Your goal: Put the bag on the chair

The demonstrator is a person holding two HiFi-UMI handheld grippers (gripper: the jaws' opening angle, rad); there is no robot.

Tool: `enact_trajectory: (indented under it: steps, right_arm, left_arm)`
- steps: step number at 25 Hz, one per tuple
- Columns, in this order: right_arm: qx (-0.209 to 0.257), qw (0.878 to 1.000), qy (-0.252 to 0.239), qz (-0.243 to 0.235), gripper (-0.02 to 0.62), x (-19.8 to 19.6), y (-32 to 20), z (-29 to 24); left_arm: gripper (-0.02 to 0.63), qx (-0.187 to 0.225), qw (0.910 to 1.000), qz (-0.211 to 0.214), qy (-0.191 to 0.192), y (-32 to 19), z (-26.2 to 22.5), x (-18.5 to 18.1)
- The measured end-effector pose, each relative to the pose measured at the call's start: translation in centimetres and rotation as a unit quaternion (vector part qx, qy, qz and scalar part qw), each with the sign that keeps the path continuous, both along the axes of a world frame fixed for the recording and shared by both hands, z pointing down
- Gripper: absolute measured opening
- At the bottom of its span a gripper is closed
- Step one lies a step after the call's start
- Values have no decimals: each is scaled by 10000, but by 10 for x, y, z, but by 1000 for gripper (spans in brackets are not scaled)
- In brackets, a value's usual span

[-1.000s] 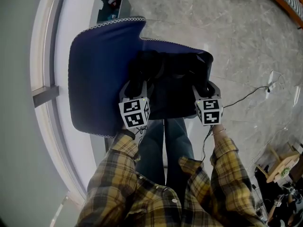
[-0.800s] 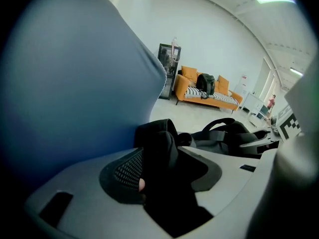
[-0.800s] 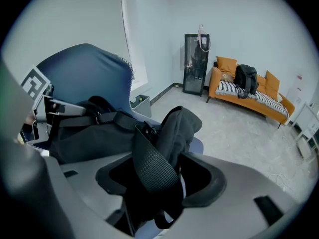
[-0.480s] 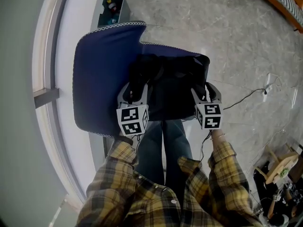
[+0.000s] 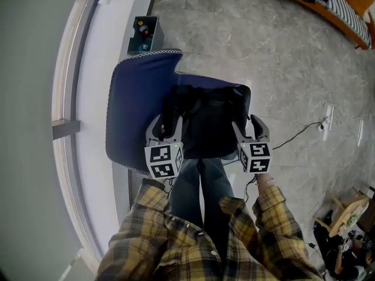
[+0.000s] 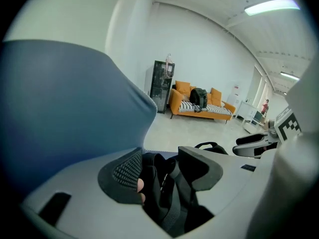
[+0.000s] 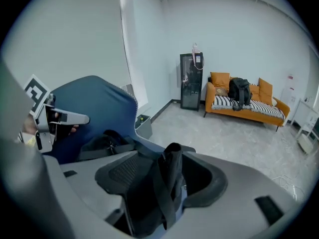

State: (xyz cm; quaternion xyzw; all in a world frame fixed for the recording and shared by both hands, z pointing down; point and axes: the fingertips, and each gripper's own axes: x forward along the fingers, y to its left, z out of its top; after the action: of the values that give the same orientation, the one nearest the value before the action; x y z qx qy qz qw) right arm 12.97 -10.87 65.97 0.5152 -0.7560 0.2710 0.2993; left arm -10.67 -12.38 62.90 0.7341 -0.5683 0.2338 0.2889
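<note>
Bag lay on the chair seat, backrest at its 9 o'clock; left gripper and right gripper had just been spreading, straps loose between their jaws, so only withdrawal appeared left.

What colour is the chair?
The chair is dark blue with a pale stitched edge; best in head view.

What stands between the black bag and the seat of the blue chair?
Nothing visible does. The bag already sits on the seat of the chair, with nothing seen between them.
</note>
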Motion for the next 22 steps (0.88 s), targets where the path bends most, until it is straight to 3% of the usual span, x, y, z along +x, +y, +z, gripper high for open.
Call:
enact_trajectory:
  steps: [10, 14, 22]
  right_arm:
    - [605, 9949, -812, -44, 259, -18, -6, -104]
    - [889, 9905, -987, -365, 245, -33, -1, -157]
    - [1904, 9703, -1271, -781, 192, -59, -1, -279]
  left_arm:
    - [225, 450, 9989, 143, 57, 0, -77, 14]
    - [224, 712, 9968, 361, 79, -6, -120, 22]
    - [155, 1551, 9860, 558, 242, -14, -221, 35]
